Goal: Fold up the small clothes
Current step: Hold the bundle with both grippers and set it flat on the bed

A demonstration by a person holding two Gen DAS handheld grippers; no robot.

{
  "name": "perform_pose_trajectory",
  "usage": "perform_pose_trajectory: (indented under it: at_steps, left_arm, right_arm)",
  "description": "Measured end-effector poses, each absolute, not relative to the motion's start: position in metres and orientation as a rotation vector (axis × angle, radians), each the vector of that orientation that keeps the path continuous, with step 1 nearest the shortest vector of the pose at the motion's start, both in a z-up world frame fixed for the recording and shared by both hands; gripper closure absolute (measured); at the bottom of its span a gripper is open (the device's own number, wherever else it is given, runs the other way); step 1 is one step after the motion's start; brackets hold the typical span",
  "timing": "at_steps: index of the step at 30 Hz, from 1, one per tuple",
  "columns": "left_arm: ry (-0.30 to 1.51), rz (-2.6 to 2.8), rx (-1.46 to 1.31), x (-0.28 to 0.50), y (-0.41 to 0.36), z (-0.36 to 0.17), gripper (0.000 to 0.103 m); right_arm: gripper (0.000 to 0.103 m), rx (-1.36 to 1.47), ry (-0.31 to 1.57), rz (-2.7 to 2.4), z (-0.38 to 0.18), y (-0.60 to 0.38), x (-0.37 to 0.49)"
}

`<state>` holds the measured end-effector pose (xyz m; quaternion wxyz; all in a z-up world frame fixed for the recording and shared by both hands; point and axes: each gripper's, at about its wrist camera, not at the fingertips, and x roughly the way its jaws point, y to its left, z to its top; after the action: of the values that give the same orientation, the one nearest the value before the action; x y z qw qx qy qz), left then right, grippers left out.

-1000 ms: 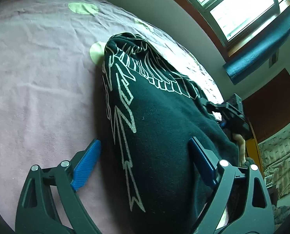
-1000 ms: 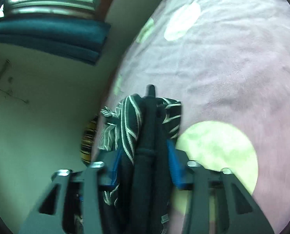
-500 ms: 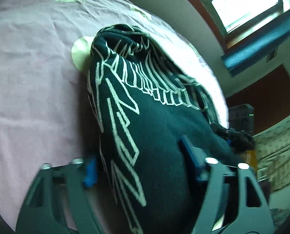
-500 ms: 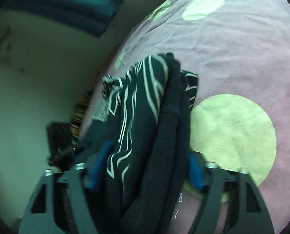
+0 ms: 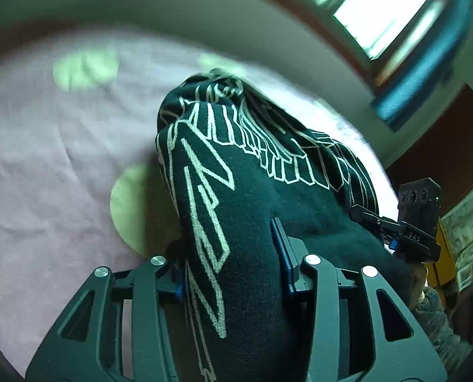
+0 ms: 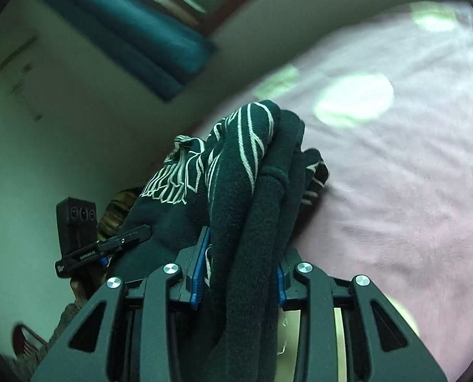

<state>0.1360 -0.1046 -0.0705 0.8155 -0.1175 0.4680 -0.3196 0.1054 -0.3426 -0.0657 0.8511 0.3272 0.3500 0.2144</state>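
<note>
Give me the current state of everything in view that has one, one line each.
Left gripper: jaws have just been closing; now shut on the sweater.
Right gripper: shut on the sweater's bunched layers.
Dark sweater: bunched and folded over, held between both grippers above the bedspread, far end drooping.
Pink bedspread: spread out, lightly wrinkled.
Teal curtain: gathered beside the window.

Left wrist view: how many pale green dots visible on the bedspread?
3: one upper left, one half hidden beside the black sweater, one blurred behind its top. More may lie under the sweater.
</note>
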Motion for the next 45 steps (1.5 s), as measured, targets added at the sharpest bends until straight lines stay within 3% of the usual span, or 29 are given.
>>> perform_pose_trajectory:
  at_steps: [4,6,10,18,20,21,22,24,27,33,45]
  left_arm:
    - [1.083,-0.729,-0.449,0.15,-0.076,-0.094,0.032]
    - [1.042,-0.727,-0.489,0.136,-0.059,-0.085,0.02]
    - [0.991,-0.779,-0.519,0.093,-0.038,-0.07,0.012]
    - [1.031,-0.768,-0.347,0.047,-0.057,-0.082,0.011]
    - [1.069,-0.756,-0.363,0.048,-0.061,-0.094,0.014]
    - [1.077,-0.776,-0.405,0.049,-0.058,-0.096,0.033]
    - [1.091,-0.794,-0.465,0.05,-0.053,-0.096,0.036]
    - [1.085,-0.776,-0.484,0.047,-0.049,-0.087,0.044]
    - [1.051,-0.726,-0.43,0.031,-0.055,-0.071,0.046]
    - [1.0,-0.687,-0.349,0.02,-0.067,-0.082,0.044]
    - [0.973,-0.692,-0.358,0.017,-0.061,-0.08,0.042]
  right_arm:
    - [0.053,0.857,0.815,0.501,-0.088,-0.358,0.116]
    - [0.033,0.861,0.82,0.474,-0.076,-0.361,0.102]
    - [0.027,0.917,0.818,0.514,-0.061,-0.366,0.06]
    - [0.02,0.749,0.959,0.438,-0.07,-0.339,0.01]
    - [0.022,0.761,0.95,0.43,-0.082,-0.337,0.007]
    - [0.045,0.784,0.91,0.442,-0.085,-0.339,0.005]
    - [0.053,0.828,0.908,0.483,-0.088,-0.34,0.007]
    - [0.059,0.944,0.908,0.519,-0.091,-0.345,0.003]
    - [0.061,0.896,0.872,0.523,-0.073,-0.341,-0.01]
    - [0.061,0.909,0.871,0.559,-0.105,-0.346,-0.003]
    - [0.061,0.884,0.828,0.589,-0.102,-0.35,-0.005]
